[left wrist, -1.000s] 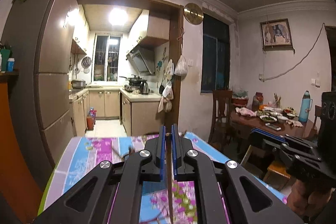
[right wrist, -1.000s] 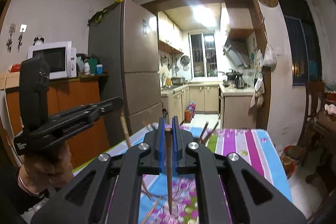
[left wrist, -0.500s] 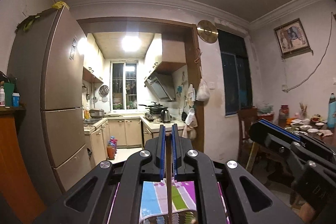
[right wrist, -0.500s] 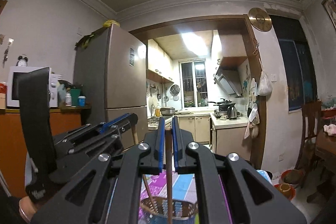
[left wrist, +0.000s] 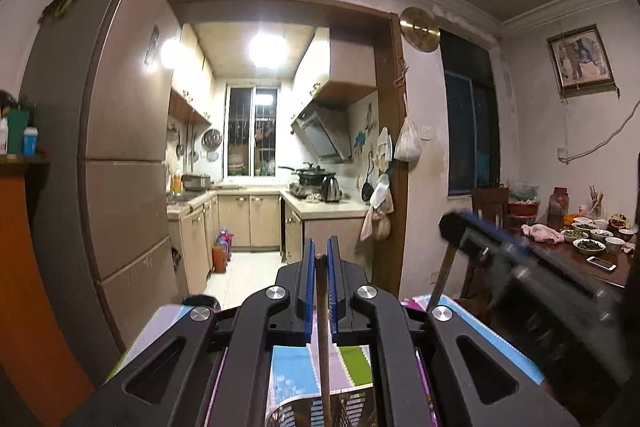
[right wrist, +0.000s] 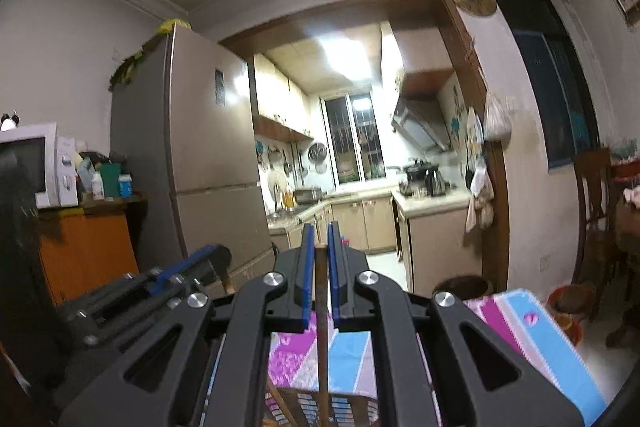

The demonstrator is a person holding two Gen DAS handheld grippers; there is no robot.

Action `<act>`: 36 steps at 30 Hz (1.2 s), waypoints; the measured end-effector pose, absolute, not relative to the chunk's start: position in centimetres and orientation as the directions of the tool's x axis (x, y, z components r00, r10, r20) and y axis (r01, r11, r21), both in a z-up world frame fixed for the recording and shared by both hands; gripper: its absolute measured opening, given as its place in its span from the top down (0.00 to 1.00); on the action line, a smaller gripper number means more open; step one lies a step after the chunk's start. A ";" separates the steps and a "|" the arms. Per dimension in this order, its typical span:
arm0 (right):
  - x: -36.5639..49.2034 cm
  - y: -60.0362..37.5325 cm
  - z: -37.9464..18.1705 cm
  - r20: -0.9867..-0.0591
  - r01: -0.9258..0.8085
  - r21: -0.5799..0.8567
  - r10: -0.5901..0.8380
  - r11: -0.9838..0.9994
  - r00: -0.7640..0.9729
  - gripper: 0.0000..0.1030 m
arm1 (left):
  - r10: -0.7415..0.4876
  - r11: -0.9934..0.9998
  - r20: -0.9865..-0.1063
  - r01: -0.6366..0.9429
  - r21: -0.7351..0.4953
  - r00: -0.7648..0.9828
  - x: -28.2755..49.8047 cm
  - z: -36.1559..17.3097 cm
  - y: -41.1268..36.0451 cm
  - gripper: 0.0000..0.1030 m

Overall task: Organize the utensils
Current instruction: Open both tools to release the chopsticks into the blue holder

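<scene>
Blue-padded jaws of the left gripper and the right gripper are each pinching an upright wooden chopstick at frame centre, its lower end hanging into a metal basket at the bottom edge, over a striped tablecloth.

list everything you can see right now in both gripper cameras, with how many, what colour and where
chopstick: two, brown wood, one clamped upright in each gripper
utensil holder: one, metal, perforated, below the chopstick tips
tablecloth: one, striped pink, blue, green, on the near table
fridge: one, brown-grey, left of kitchen doorway
microwave: one, white, on orange cabinet
clock: one, gold, beside doorway
dining table: one, dark wood, bowls on it, far right
left gripper: black, blue pads, shut on a chopstick
right gripper: same, shut on the other chopstick
</scene>
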State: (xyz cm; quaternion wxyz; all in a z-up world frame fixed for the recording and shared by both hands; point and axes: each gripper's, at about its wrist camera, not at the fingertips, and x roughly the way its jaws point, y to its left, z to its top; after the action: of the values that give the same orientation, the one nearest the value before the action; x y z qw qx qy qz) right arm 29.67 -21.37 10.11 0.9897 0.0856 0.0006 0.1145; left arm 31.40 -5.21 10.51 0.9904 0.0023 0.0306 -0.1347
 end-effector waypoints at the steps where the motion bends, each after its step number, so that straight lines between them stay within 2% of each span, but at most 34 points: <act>1: 29.8 -21.2 9.3 0.004 -0.220 0.166 0.223 0.961 0.975 0.95 | -0.266 0.964 -0.071 0.267 -0.009 0.961 31.6 10.2 -5.1 0.93; 6: 30.3 -20.4 6.4 -0.073 -0.211 0.153 0.224 0.965 0.972 0.95 | -0.257 0.967 -0.121 0.255 -0.027 0.959 32.0 7.7 -4.7 0.93; 11: 29.8 -20.5 6.7 -0.093 -0.200 0.150 0.215 0.968 0.972 0.93 | -0.248 0.969 -0.125 0.245 -0.044 0.961 31.4 7.5 -4.1 0.93; 15: 27.7 -21.9 8.6 -0.053 -0.192 0.161 0.203 0.968 0.978 0.93 | -0.265 0.963 -0.081 0.260 -0.072 0.961 29.6 9.5 -3.3 0.93; 21: 20.5 -26.5 11.5 0.023 -0.179 0.156 0.177 0.971 0.984 0.93 | -0.258 0.964 0.046 0.260 -0.060 0.965 22.9 13.6 -0.3 0.93; 23: 17.4 -28.3 11.9 0.030 -0.155 0.139 0.153 0.978 0.988 0.87 | -0.249 0.968 0.058 0.249 0.012 0.967 19.2 13.7 0.1 0.85; 24: 15.4 -29.3 11.9 0.041 -0.151 0.130 0.147 0.980 0.988 0.80 | -0.242 0.970 0.061 0.240 0.048 0.968 17.2 13.3 0.4 0.71; 25: 13.8 -30.1 11.9 0.049 -0.146 0.117 0.141 0.982 0.989 0.74 | -0.244 0.968 0.057 0.238 0.083 0.968 15.3 12.7 0.5 0.63; 30: 4.5 -32.8 9.2 0.027 -0.038 -0.059 0.040 0.998 0.999 0.67 | -0.228 0.934 -0.060 0.236 0.266 0.972 7.4 6.8 -0.1 0.63; 35: -0.4 -33.4 3.0 -0.122 -0.003 -0.127 -0.013 0.992 0.992 0.65 | -0.222 0.914 -0.269 0.296 0.276 0.937 2.1 -1.4 -0.7 0.63; 36: -0.9 -33.3 1.9 -0.149 0.000 -0.133 -0.020 0.991 0.989 0.61 | -0.230 0.910 -0.326 0.322 0.262 0.917 1.0 -3.3 -1.2 0.63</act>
State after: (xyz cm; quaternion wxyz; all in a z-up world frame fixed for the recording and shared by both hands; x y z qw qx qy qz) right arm -0.89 -33.27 1.87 0.9949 -0.0664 0.0753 -0.0052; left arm 0.97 -1.19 -3.33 0.9663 0.1569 0.1457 -0.1428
